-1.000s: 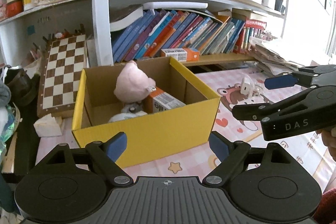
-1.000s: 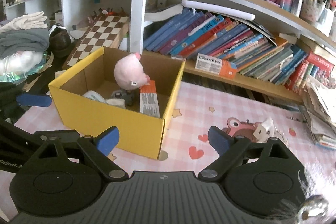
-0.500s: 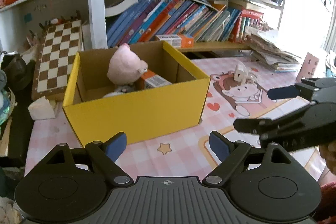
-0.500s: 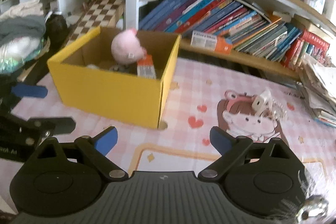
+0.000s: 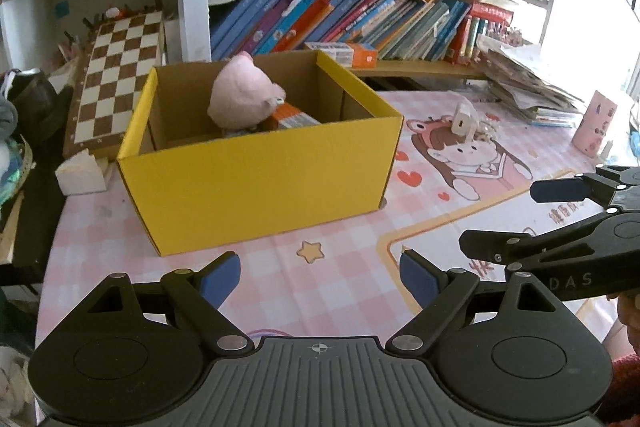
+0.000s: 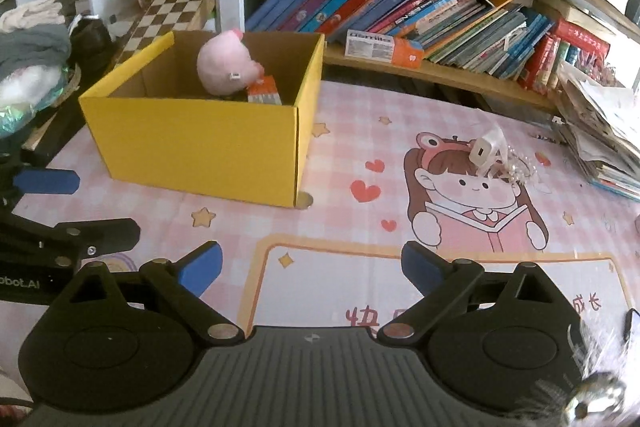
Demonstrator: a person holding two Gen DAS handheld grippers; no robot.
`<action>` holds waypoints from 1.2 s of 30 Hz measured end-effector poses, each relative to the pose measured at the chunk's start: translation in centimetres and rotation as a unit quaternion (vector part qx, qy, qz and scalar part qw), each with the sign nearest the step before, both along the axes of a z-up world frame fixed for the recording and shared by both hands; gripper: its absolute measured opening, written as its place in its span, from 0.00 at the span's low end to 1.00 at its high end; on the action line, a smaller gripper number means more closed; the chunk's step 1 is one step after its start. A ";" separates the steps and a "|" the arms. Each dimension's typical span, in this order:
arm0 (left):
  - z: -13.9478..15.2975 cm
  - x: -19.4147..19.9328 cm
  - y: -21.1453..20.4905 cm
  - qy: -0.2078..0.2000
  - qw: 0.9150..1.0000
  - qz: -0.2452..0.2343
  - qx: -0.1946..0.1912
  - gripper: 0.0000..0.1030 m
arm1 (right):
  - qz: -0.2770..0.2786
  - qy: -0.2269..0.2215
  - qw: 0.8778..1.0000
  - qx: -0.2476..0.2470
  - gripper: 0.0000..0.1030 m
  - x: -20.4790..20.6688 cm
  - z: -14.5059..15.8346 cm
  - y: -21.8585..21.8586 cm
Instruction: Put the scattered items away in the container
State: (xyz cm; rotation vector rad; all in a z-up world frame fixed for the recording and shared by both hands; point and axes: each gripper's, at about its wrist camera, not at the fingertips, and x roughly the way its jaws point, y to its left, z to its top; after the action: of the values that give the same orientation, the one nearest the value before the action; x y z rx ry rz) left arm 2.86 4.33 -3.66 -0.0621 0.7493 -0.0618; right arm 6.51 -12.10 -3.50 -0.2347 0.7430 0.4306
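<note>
Right wrist view: right gripper (image 6: pixel 310 263) spread, empty at bottom, jaws just widened; left gripper (image 5: pixel 320 275) also spread. White charger plug (image 6: pixel 486 149) seen mid-right on pink mat; yellow cardboard box (image 6: pixel 200 147) upper left.

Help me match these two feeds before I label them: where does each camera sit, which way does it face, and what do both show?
Left wrist: sits on the left gripper, looking down and forward at the yellow box; its own open fingers show, and the right gripper enters from the right.
Right wrist: sits on the right gripper, facing the pink mat and white charger; the left gripper shows at the left.
Shared: box, pink plush, charger, bookshelf.
</note>
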 end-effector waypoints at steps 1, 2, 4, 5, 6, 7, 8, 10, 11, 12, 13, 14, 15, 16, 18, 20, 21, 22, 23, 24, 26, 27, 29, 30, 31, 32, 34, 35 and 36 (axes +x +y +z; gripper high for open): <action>-0.1 0.0 0.0 0.002 1.000 0.000 -0.002 0.87 | 0.001 0.000 1.000 -0.002 0.94 -0.1 0.0 0.0; -0.2 0.1 0.0 0.004 1.000 0.001 -0.005 0.87 | 0.002 0.000 1.000 -0.004 0.94 -0.1 -0.1 0.0; -0.4 0.2 0.1 0.008 1.000 0.004 -0.010 0.87 | 0.002 0.001 1.000 -0.007 0.95 -0.1 -0.2 -0.1; -0.5 0.2 0.1 0.010 1.000 0.005 -0.012 0.87 | 0.001 0.004 1.000 -0.008 0.95 -0.1 -0.2 -0.1; -0.6 0.3 0.1 0.012 1.000 0.006 -0.013 0.87 | 0.000 0.005 1.000 -0.009 0.95 -0.1 -0.3 -0.2; -0.7 0.3 0.1 0.013 1.000 0.006 -0.013 0.87 | -0.001 0.006 1.000 -0.008 0.95 -0.1 -0.4 -0.3; -0.7 0.4 0.0 0.013 1.000 0.006 -0.012 0.87 | -0.002 0.008 1.000 -0.008 0.95 0.0 -0.4 -0.4; -0.7 0.5 -0.2 0.015 1.000 0.007 -0.010 0.87 | -0.004 0.010 1.000 -0.006 0.95 0.1 -0.5 -0.6; -0.7 0.5 -0.3 0.016 1.000 0.006 -0.008 0.87 | -0.004 0.010 1.000 -0.005 0.95 0.2 -0.6 -0.7; -0.7 0.5 -0.4 0.016 1.000 0.007 -0.006 0.87 | -0.004 0.010 1.000 -0.003 0.95 0.3 -0.6 -0.8; -0.7 0.6 -0.5 0.017 1.000 0.008 -0.004 0.87 | -0.003 0.010 1.000 -0.002 0.95 0.4 -0.6 -0.9; -0.6 0.6 -0.6 0.017 1.000 0.010 -0.003 0.87 | -0.001 0.010 1.000 -0.001 0.95 0.6 -0.6 -1.0; -0.6 0.7 -0.7 0.016 1.000 0.014 -0.002 0.87 | 0.003 0.009 1.000 -0.001 0.96 0.7 -0.6 -1.0; -0.5 0.7 -0.9 0.016 1.000 0.019 -0.002 0.87 | 0.006 0.009 1.000 -0.002 0.96 0.9 -0.6 -1.1; -0.3 0.8 -1.2 0.015 1.000 0.026 0.000 0.88 | 0.013 0.010 1.000 -0.001 0.96 1.2 -0.6 -1.4; -0.2 0.9 -1.6 0.014 0.999 0.033 0.001 0.92 | 0.020 0.010 1.000 -0.002 0.97 1.6 -0.5 -1.7; -0.2 1.0 -1.9 0.015 0.999 0.036 0.001 0.92 | 0.024 0.011 1.000 -0.003 0.97 1.9 -0.5 -1.8; -0.2 1.1 -2.2 0.015 0.999 0.039 0.002 0.92 | 0.028 0.012 1.000 -0.004 0.97 2.1 -0.5 -2.0; -0.2 1.2 -2.6 0.016 0.999 0.042 0.002 0.92 | 0.032 0.013 0.999 -0.004 0.97 2.4 -0.5 -2.3; -0.1 1.3 -2.9 0.016 0.999 0.045 0.002 0.92 | 0.035 0.014 0.999 -0.004 0.97 2.6 -0.5 -2.5; -0.1 1.5 -3.5 0.019 0.998 0.053 0.003 0.92 | 0.042 0.016 0.999 -0.005 0.97 3.0 -0.5 -3.0; -0.1 1.6 -3.8 0.020 0.998 0.057 0.003 0.92 | 0.046 0.017 0.999 -0.005 0.97 3.3 -0.5 -3.2; -0.1 1.9 -4.4 0.022 0.998 0.064 0.004 0.92 | 0.053 0.019 0.998 -0.004 0.97 3.7 -0.5 -3.8; -0.1 2.0 -4.8 0.023 0.997 0.067 0.004 0.92 | 0.057 0.019 0.998 -0.004 0.97 4.0 -0.5 -4.1; -0.1 2.1 -5.1 0.024 0.997 0.070 0.005 0.92 | 0.060 0.020 0.998 -0.003 0.97 4.3 -0.5 -4.4; -0.1 2.2 -5.5 0.025 0.997 0.074 0.006 0.92 | 0.063 0.020 0.998 -0.003 0.97 4.5 -0.5 -4.7; -0.1 2.6 -6.2 0.027 0.996 0.080 0.009 0.92 | 0.069 0.022 0.997 -0.002 0.97 5.0 -0.4 -5.4; -0.1 2.7 -6.6 0.028 0.996 0.083 0.010 0.92 | 0.073 0.022 0.997 -0.002 0.97 5.2 -0.4 -5.7; -0.1 2.9 -7.0 0.029 0.996 0.085 0.010 0.92 | 0.076 0.022 0.997 -0.002 0.97 5.5 -0.4 -6.0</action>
State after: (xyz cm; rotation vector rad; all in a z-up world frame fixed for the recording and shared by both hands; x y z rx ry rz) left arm 5.79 -2.71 -3.74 -0.1084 0.8003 0.1112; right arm 11.99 -18.15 -3.93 -0.2880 0.7725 0.5796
